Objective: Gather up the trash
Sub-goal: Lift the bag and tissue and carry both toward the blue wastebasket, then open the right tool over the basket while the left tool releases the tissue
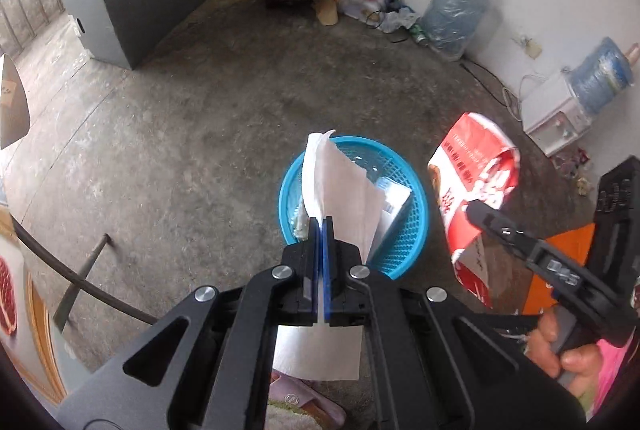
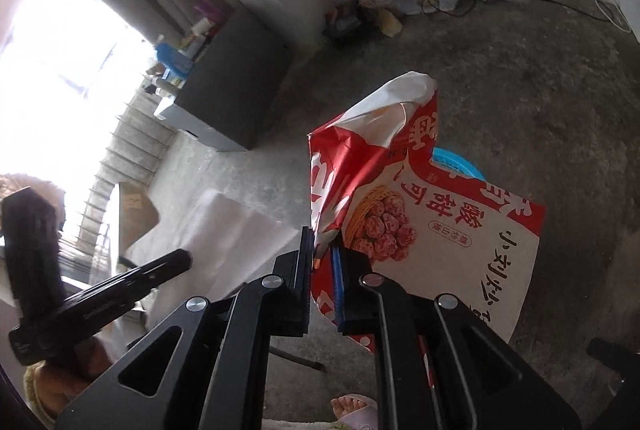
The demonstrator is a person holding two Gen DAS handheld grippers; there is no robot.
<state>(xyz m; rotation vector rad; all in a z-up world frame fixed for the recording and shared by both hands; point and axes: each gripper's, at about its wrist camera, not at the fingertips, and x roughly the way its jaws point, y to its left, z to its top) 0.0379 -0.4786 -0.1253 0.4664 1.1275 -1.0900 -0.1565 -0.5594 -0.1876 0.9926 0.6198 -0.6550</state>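
1. Left tongs (image 1: 321, 220): closed flat on a white paper towel (image 1: 344, 185). The sheet stands up from between the blue pads and also hangs below them.
2. The towel is held over a blue mesh basket (image 1: 404, 242) standing on the concrete floor (image 1: 180, 149). The basket already contains a pale box-like item and some white scraps; what they are cannot be made out.
3. Right tongs (image 2: 322, 242): jaws only slightly apart, with a red and white snack bag (image 2: 400, 213) between them. The bag's crumpled red edge sits against the pads, so it reads as gripped.
4. In the left wrist view the snack bag (image 1: 476, 181) hangs in the air just to the right of the basket, with the right tongs (image 1: 470, 207) at its lower part. A hand (image 1: 560, 350) grips that tool's handle at the near right.
5. In the right wrist view the basket (image 2: 456, 161) shows only as a blue rim behind the bag. The left tongs (image 2: 176, 258) and the white towel (image 2: 224, 230) appear at the left.
6. Far background: a grey cabinet (image 1: 132, 9) at the far left carrying bottles, two large water bottles (image 1: 456, 9) along the right wall, and loose bags and clutter in the far corner.
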